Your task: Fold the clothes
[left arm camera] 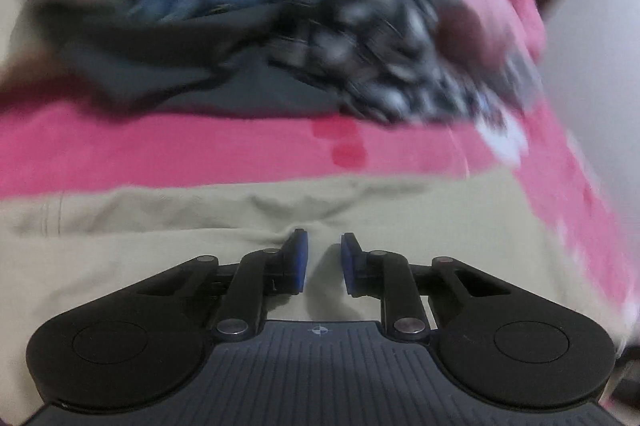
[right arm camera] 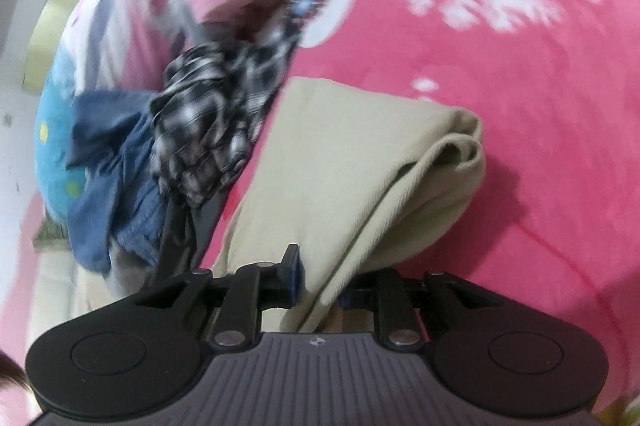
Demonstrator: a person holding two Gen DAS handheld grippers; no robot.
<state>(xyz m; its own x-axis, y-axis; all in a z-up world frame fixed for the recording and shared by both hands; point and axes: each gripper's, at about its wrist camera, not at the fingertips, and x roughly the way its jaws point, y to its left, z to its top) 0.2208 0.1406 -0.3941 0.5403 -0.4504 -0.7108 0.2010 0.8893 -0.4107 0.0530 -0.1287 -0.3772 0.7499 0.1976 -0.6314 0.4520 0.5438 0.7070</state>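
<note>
Clamping beige trousers [right arm camera: 360, 162], right claw [right arm camera: 320, 290]; left claw [left arm camera: 323, 262] gapes.

open stretch of printed pink bedspread [right arm camera: 520, 106] right of folded beige cotton trousers [right arm camera: 360, 154], left side blocked by heaped black-and-white checked shirt [right arm camera: 208, 114], crumpled blue denim garment [right arm camera: 108, 178]
</note>
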